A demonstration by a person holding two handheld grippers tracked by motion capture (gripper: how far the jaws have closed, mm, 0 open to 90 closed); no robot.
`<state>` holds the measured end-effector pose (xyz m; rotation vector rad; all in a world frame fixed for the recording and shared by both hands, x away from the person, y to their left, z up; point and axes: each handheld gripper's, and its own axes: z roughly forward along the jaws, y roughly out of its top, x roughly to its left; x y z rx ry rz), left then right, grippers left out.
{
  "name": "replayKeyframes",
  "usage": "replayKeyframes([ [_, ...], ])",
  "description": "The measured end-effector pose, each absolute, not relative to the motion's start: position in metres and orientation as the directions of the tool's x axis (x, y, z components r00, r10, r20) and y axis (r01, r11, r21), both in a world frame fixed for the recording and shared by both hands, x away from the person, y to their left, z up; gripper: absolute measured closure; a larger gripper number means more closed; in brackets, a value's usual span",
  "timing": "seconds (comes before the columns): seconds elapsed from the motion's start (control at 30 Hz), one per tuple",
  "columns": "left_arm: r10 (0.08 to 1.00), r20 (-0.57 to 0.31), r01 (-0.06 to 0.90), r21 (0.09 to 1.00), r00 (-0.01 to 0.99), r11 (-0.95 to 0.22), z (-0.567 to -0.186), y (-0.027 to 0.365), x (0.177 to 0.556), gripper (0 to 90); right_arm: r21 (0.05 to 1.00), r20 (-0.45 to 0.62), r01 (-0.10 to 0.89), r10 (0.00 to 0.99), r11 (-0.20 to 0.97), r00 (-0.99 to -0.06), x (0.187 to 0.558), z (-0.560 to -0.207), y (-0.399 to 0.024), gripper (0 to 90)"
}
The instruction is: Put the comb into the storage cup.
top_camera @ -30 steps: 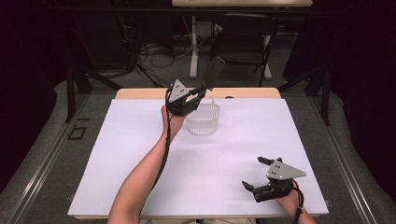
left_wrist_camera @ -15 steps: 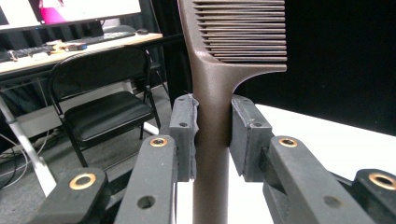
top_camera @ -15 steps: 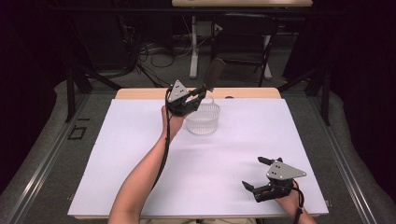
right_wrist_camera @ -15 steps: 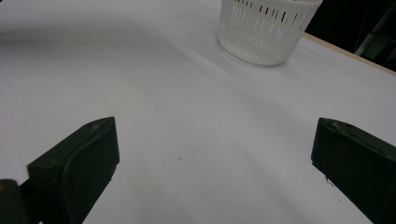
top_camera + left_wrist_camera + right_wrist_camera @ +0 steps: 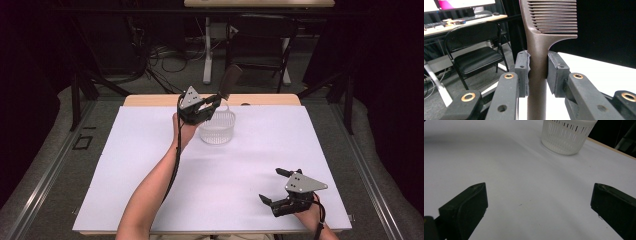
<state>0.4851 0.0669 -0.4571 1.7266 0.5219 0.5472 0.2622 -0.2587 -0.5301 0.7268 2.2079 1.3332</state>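
Brown comb teeth show clearly in left gripper view.

comb above basket, table beneath

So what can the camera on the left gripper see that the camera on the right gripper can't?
The left gripper view has a brown comb clamped by its handle between the left gripper pads, its teeth at the top, and a black folding chair and a desk behind. The right gripper view has the right gripper with its jaws wide apart and nothing between them, and a white slotted basket farther off. Both look along two black jaws and take in the white table.
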Motion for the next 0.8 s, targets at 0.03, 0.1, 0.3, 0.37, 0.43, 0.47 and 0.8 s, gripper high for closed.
replayKeyframes([
  [0.03, 0.607, 0.084, 0.059, 0.976, 0.790, -0.211, -0.4576, 0.0667, 0.4855, 72.2, 0.898, -0.107, 0.206, 0.646, 0.390, -0.756, 0.2621, -0.5302, -0.2586, 0.6],
  [0.1, 0.608, 0.080, 0.064, 0.975, 0.790, -0.211, -0.4585, 0.0669, 0.4861, 72.2, 0.897, -0.111, 0.203, 0.645, 0.393, -0.756, 0.2624, -0.5304, -0.2586, 0.6],
  [0.3, 0.604, 0.082, 0.069, 0.973, 0.793, -0.222, -0.4608, 0.0676, 0.4870, 72.2, 0.897, -0.112, 0.202, 0.645, 0.392, -0.756, 0.2625, -0.5303, -0.2590, 0.6],
  [0.37, 0.601, 0.089, 0.069, 0.970, 0.794, -0.235, -0.4620, 0.0675, 0.4871, 72.2, 0.897, -0.114, 0.200, 0.644, 0.394, -0.756, 0.2625, -0.5302, -0.2592, 0.6],
  [0.43, 0.599, 0.095, 0.070, 0.967, 0.795, -0.246, -0.4635, 0.0672, 0.4869, 72.2, 0.897, -0.114, 0.200, 0.645, 0.394, -0.756, 0.2627, -0.5303, -0.2590, 0.6],
  [0.47, 0.597, 0.094, 0.071, 0.967, 0.797, -0.247, -0.4641, 0.0672, 0.4869, 72.2, 0.896, -0.115, 0.201, 0.644, 0.396, -0.757, 0.2627, -0.5303, -0.2590, 0.6],
  [0.8, 0.573, 0.101, 0.079, 0.956, 0.813, -0.281, -0.4668, 0.0669, 0.4878, 72.2, 0.896, -0.114, 0.201, 0.643, 0.396, -0.757, 0.2629, -0.5304, -0.2588, 0.6],
])
